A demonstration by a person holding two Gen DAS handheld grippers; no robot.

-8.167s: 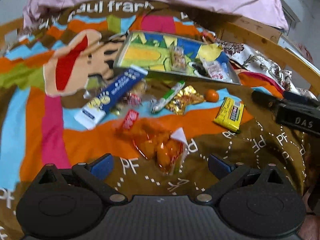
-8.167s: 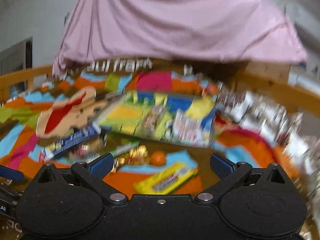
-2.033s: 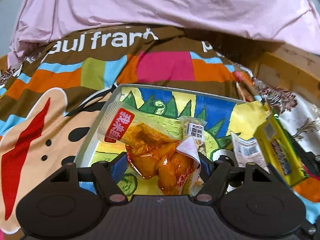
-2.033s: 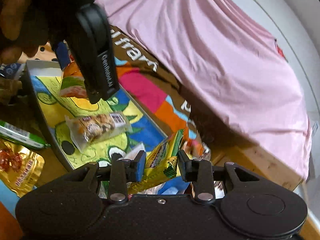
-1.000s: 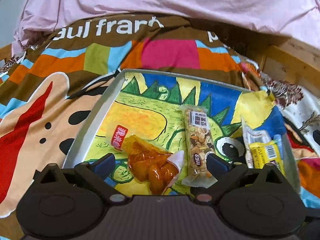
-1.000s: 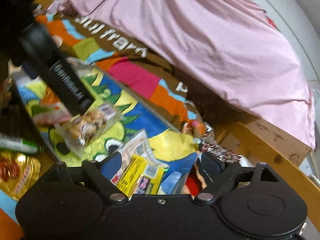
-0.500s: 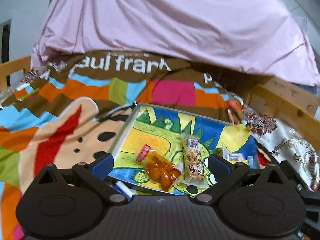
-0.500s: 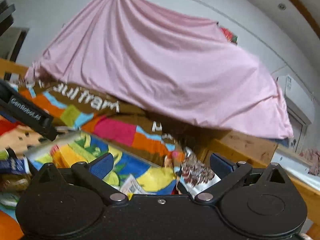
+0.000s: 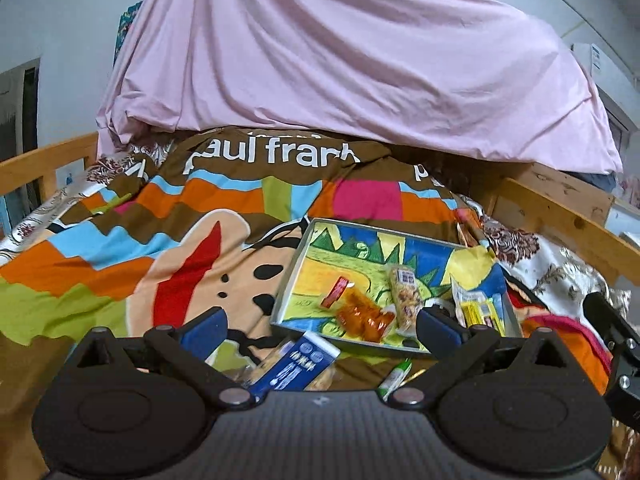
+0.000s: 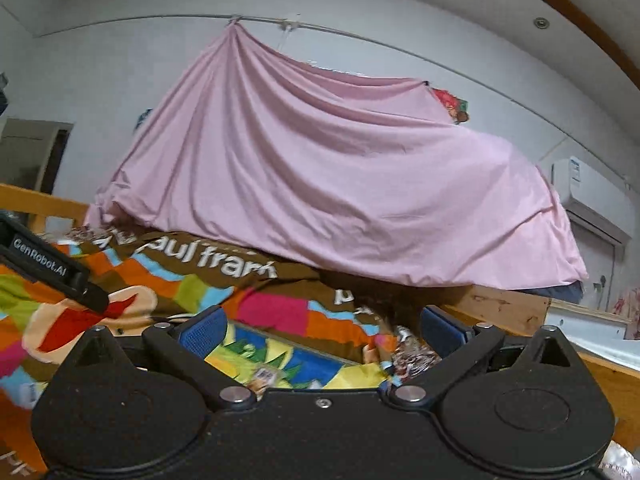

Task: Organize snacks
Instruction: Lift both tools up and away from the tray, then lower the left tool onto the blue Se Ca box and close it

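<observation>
Now both hand-held grippers, left and right, spread, empty; tray holds four snacks.

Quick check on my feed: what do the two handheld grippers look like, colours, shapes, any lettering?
Both look alike: the left gripper and right gripper each have a matte black body with two round discs, angled black linkage arms with silver rivets, and blue textured finger pads. In the right wrist view, the left unit's black side bar carries white "GenRobot.AI" lettering. No cables or sleeves show.
</observation>
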